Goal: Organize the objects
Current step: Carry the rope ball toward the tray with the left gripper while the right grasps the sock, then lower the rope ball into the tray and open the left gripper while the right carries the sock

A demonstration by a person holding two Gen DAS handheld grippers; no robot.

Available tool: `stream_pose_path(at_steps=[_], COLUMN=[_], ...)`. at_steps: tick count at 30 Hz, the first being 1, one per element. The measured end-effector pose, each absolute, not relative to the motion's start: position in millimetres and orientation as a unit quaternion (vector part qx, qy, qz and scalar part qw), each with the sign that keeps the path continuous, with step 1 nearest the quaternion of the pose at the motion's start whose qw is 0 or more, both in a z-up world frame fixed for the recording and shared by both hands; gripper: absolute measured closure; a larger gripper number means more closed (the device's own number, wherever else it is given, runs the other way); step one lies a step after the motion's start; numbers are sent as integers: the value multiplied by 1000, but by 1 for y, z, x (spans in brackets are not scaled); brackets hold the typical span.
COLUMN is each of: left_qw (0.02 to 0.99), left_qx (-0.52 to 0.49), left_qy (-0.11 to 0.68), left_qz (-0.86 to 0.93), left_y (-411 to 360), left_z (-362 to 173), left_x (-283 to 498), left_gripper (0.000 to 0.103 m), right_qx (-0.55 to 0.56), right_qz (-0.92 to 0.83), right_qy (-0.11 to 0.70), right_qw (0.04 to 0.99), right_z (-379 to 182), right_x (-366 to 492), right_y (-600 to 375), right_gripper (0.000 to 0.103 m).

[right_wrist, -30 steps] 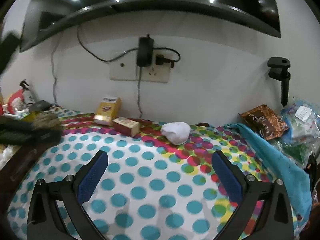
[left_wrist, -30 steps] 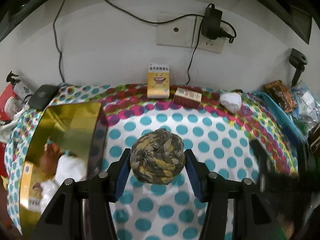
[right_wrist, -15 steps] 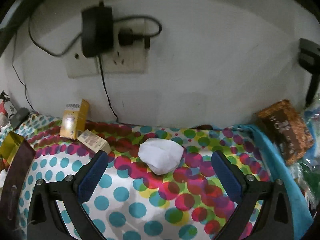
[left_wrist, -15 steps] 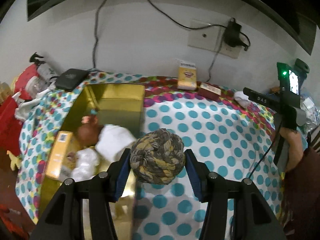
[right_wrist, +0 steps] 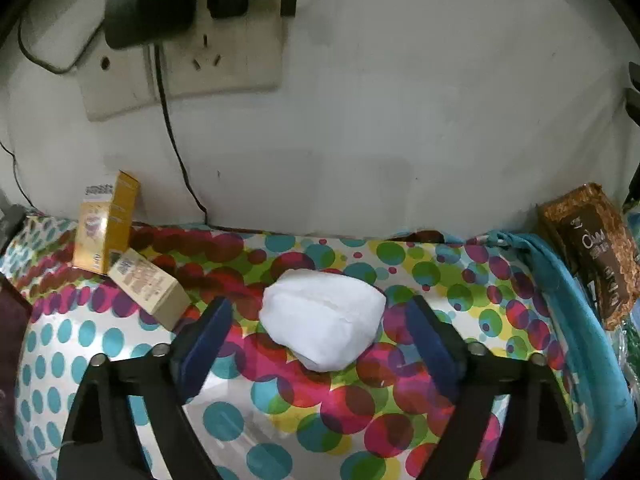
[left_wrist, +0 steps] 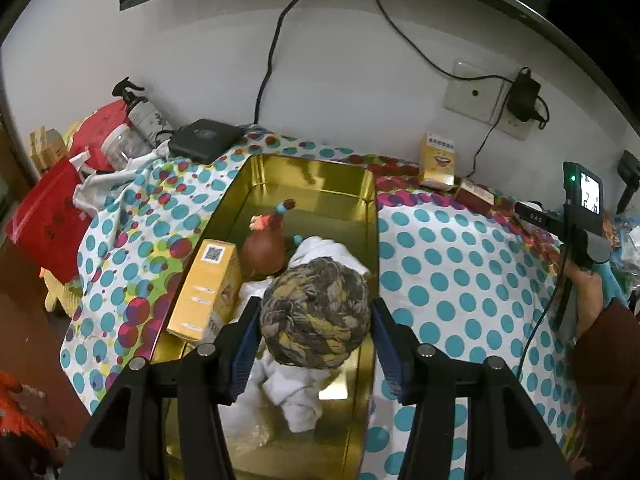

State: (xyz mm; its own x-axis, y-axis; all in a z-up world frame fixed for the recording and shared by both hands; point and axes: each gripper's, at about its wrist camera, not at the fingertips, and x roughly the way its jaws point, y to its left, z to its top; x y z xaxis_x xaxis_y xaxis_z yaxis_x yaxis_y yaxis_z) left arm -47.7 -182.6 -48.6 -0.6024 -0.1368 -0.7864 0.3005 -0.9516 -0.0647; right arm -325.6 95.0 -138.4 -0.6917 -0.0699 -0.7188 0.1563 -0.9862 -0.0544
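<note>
Gripping a braided rope ball between its blue pads, the left gripper holds it above the near end of a gold tin. Below and beyond the jaws the tin already contains white cloth, a yellow box and a brown toy. The right gripper is closing its jaws around a white bundle on the dotted cloth; gaps remain on both sides, so no contact yet.

Risks, as judged: the ball hangs close to the tin's right wall and, once released, could strike the rim or roll off the heaped cloth onto the table. The soft bundle may deform and slip as the pads close. A small carton lies just left of the right jaws and could be nudged.

Hidden: the ball covers part of the tin's contents; the tin's near end is cut off by the gripper body, and the bundle's underside is unseen.
</note>
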Motion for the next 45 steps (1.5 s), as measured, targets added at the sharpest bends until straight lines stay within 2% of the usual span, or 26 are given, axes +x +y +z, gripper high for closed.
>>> stream_pose_path(at_steps=[1,2,5,8,18,29,40,45], left_qw=[123,122,121,118,117,105,109,114], left_qx=[429,430,432,435,429,418,474,481], left_qy=[97,98,99,103,100,61,65,37], left_qz=[-889,-889,-888,-887,-890,-900,-871,-869], left_y=[-184,-184,-185,-186,-188,-210,-232,-231], left_z=[-49,-50,-51,-53,-45,-17,-51,-60], left_x=[-47,-47,-47,-48,-46,-88,-150,-173], left_gripper=[49,49,49,49,49,49,49,49], right_qx=[390,392,390,382,383,383,392,395], right_qz=[-917,-916,-917,-920,-920,-911,-900,-896], right_qy=[58,61,67,72,44,-2,-10,-13], right_qw=[57,56,49,47,69,152,191,202], right_z=[-141,-143,-144,-141,-136,-117,-119,-118], right_x=[-327,-328,-327,-323,-295,-231,-170,-156], right_y=[94,93,90,88,95,102,100,101], right_gripper=[36,44,45,51,52,52,52,52])
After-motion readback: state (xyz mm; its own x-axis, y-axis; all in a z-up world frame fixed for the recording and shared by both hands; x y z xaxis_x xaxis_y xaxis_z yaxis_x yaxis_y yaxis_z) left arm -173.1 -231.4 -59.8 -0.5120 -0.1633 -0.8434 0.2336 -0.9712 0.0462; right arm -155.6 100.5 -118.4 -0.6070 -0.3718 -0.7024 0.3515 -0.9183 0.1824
